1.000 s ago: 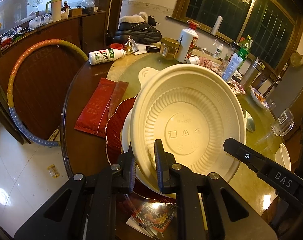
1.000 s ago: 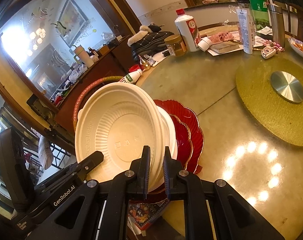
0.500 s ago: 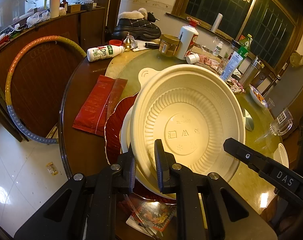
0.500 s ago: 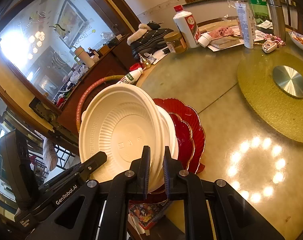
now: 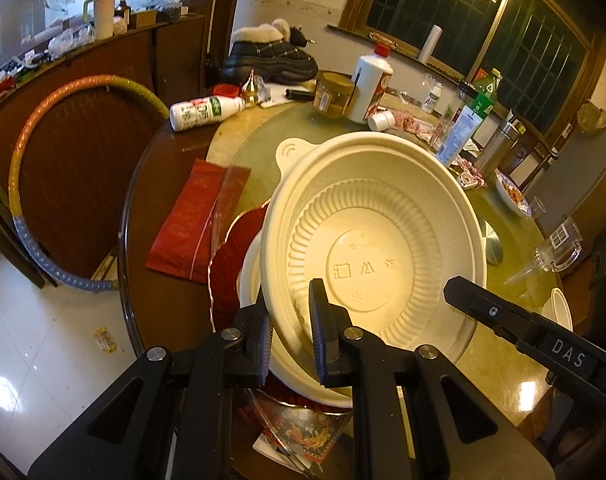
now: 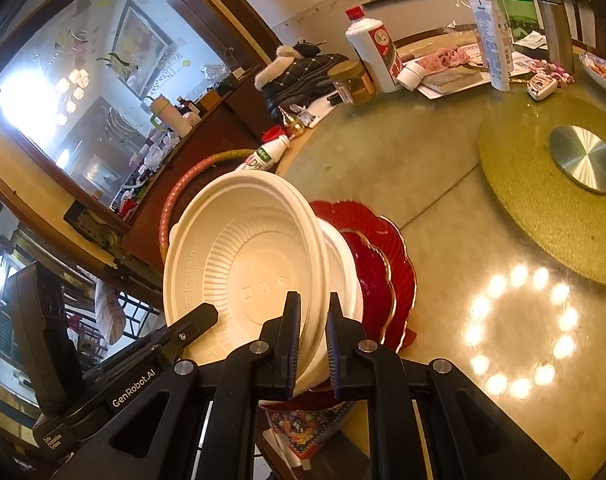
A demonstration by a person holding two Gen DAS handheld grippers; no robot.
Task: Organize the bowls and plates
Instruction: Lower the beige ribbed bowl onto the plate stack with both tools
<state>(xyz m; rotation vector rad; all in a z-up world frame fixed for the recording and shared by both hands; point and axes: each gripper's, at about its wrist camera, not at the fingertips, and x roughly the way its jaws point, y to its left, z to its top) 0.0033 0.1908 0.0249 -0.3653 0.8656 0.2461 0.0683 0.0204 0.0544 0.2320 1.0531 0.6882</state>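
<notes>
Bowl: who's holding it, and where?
Both grippers, left and right, pinch the cream bowl by its near rim, tilted over the red plates.

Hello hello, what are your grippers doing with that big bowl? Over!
Left gripper and right gripper both shut on the cream bowl's near rim. Bowl tilted above the white dish and red plates. Nothing in the way.

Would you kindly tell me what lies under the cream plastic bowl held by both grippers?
Under the cream plastic bowl sits a white bowl on scalloped red plates; the plates' centres are covered.
</notes>
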